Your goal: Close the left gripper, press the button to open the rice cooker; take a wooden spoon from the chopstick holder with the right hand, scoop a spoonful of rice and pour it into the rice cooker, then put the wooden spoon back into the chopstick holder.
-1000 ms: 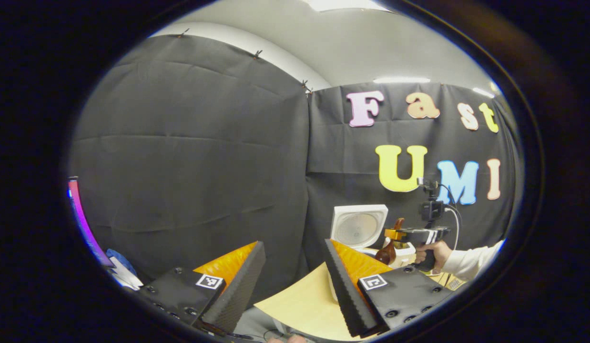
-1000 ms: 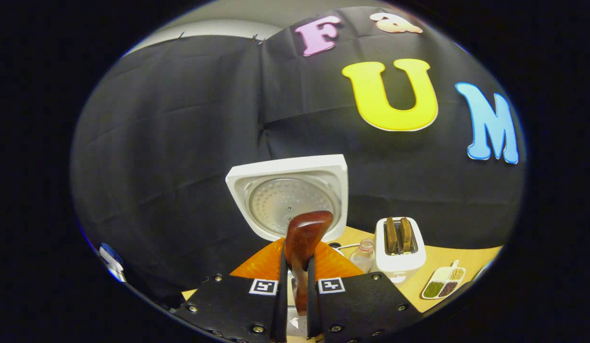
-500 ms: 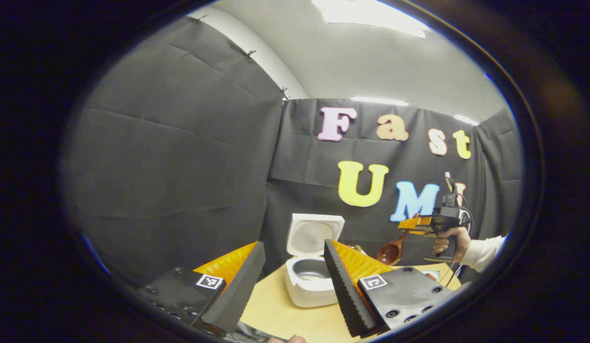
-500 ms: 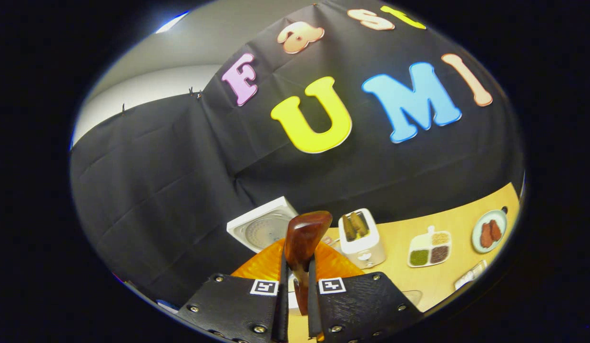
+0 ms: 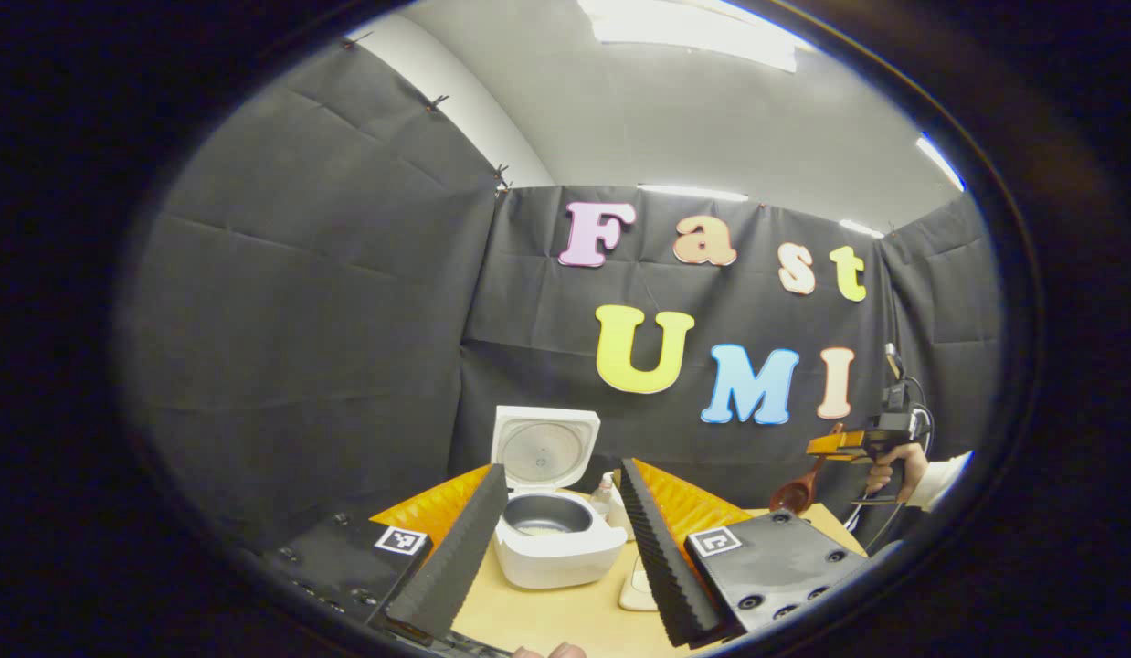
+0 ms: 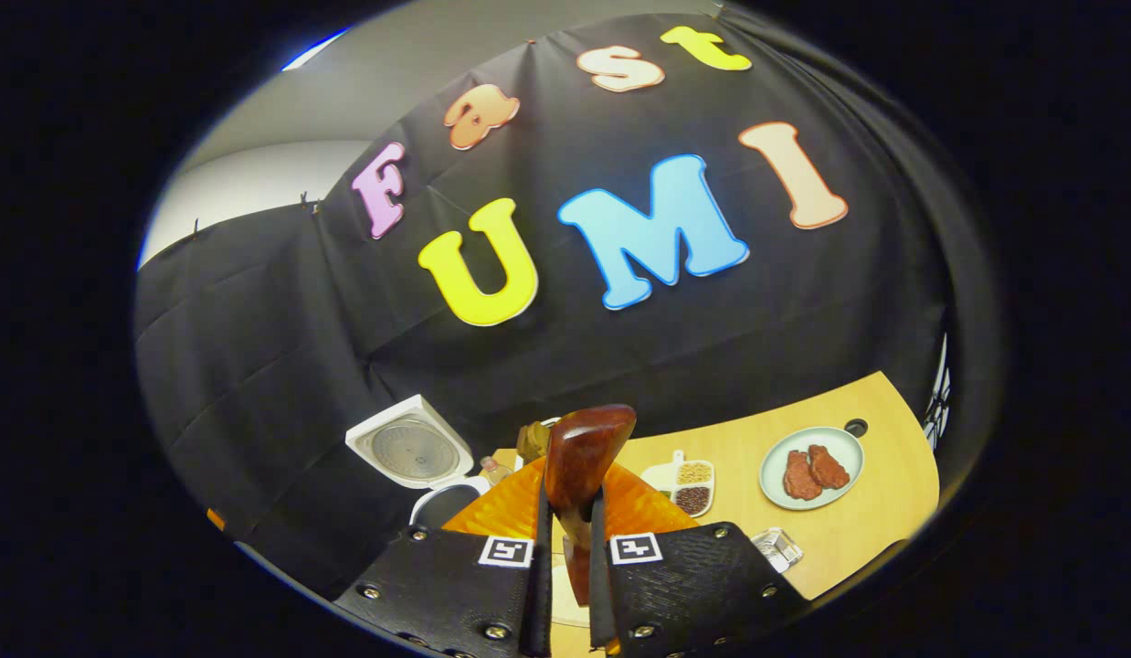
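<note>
Your right gripper is clamped on the wooden spoon, raised above the table. Your left gripper stands wide, holding nothing. Beyond it, the rice cooker sits lid-up near the table's back edge.

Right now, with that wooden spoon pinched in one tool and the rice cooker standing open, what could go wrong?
The wooden spoon is pinched by its handle alone in the right gripper, jaws closed on it, so it might twist or slip on the way back. A plate and a divided dish lie on the table beneath and could get knocked. The left gripper hangs open near the rice cooker and could bump its raised lid.
</note>
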Action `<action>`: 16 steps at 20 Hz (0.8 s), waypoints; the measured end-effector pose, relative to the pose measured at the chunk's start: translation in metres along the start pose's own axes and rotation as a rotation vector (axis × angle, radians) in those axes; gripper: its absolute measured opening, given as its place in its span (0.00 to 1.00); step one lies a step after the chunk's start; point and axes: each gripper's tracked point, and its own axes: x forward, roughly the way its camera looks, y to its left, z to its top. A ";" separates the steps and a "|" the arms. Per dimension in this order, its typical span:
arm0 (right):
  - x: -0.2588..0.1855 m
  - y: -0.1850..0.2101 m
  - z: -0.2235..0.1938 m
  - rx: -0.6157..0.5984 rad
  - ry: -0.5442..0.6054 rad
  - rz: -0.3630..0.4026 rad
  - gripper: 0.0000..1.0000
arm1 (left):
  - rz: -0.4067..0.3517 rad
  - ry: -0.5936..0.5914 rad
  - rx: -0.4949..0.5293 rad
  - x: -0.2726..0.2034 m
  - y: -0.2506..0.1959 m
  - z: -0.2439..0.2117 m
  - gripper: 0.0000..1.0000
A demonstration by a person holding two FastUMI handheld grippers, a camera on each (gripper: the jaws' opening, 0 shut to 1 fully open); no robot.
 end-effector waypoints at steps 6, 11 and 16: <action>0.038 -0.112 -0.044 -0.061 0.115 -0.047 0.17 | 0.086 0.066 0.033 0.001 -0.071 -0.021 0.88; 0.070 -0.170 -0.095 -0.043 0.188 -0.054 0.17 | 0.149 0.135 0.062 -0.003 -0.110 -0.036 0.82; 0.087 -0.204 -0.115 -0.009 0.201 -0.095 0.17 | 0.155 0.171 0.098 0.000 -0.140 -0.035 0.82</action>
